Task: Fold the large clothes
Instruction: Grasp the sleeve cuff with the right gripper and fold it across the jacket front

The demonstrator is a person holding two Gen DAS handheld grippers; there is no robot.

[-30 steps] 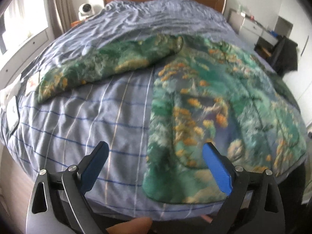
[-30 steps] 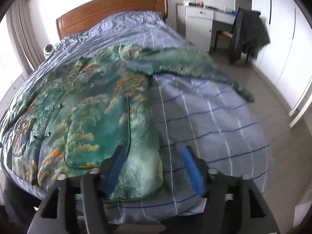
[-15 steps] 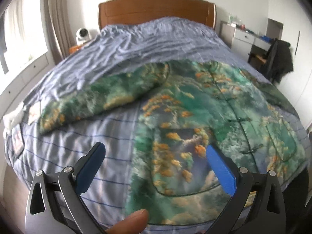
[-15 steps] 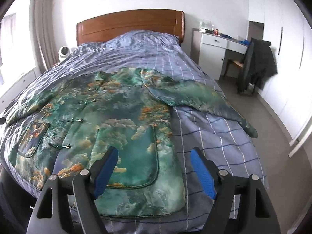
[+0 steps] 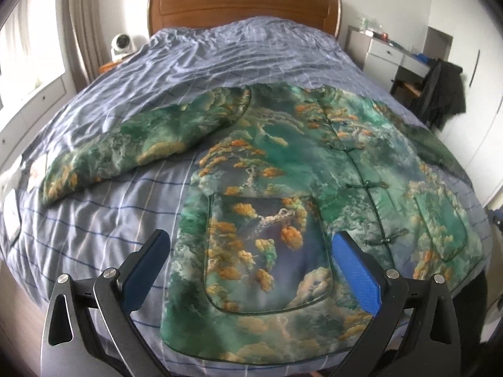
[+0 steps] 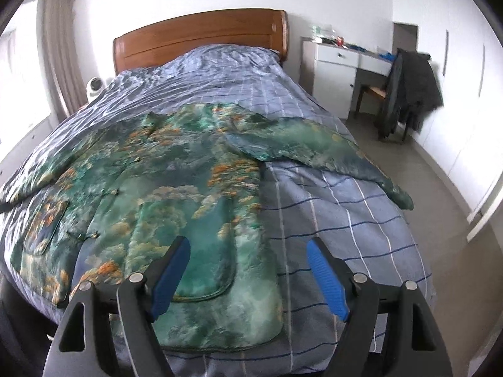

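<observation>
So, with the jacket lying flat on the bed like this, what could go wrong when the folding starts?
1. The far sleeve reaches the bed's edge with its cuff hanging over; it might slip off.
2. The jacket looks thick and glossy, so a fold may slide or spring open.
3. Both the left gripper and the right gripper are open and empty; a low grasp may also pinch the striped bedcover.

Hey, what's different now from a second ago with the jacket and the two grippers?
Both grippers pulled back and tipped up from the bed, so the headboard is now in full view. The left gripper kept its jaws open. The right gripper spread its jaws wider; nothing is held. The jacket stayed flat and unfolded on the blue checked cover, sleeves spread out.
</observation>
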